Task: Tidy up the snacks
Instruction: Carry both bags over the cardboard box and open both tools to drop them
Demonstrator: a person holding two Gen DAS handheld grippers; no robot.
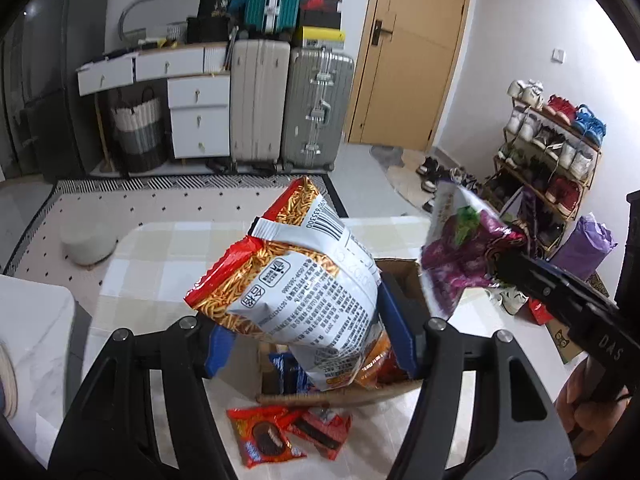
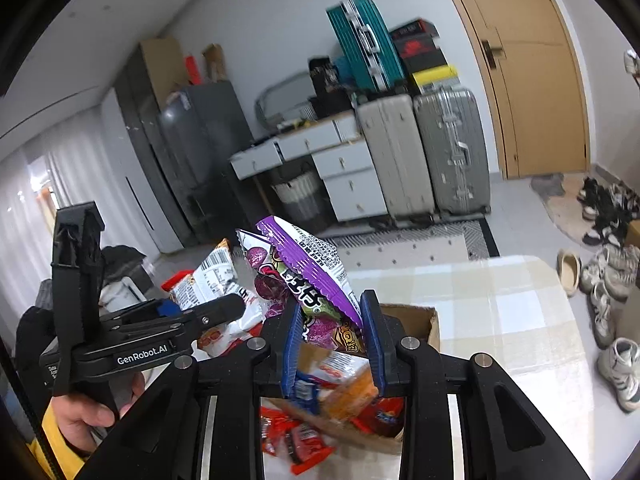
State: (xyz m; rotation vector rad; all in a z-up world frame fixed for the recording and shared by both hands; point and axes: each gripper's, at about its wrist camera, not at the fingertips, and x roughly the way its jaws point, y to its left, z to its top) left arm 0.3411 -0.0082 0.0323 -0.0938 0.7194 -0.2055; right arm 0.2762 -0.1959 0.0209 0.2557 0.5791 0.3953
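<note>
My left gripper [image 1: 312, 344] is shut on a red-and-white noodle-snack bag [image 1: 296, 280] and holds it above an open cardboard box [image 1: 400, 268] of snacks on the table. My right gripper [image 2: 332, 344] is shut on a purple snack bag [image 2: 308, 280], also above the box [image 2: 428, 320]. The purple bag [image 1: 464, 256] and the right gripper show at the right of the left wrist view. The noodle bag [image 2: 212, 280] and the left gripper show at the left of the right wrist view. Two red cookie packets [image 1: 288, 432] lie on the table in front of the box.
The table [image 1: 168, 264] has a pale checked cloth. Beyond it stand suitcases [image 1: 292, 108], a white drawer desk [image 1: 196, 92] and a wooden door [image 1: 412, 52]. A shoe rack [image 1: 552, 148] and loose shoes are at the right. A white stool [image 1: 88, 240] sits on the rug.
</note>
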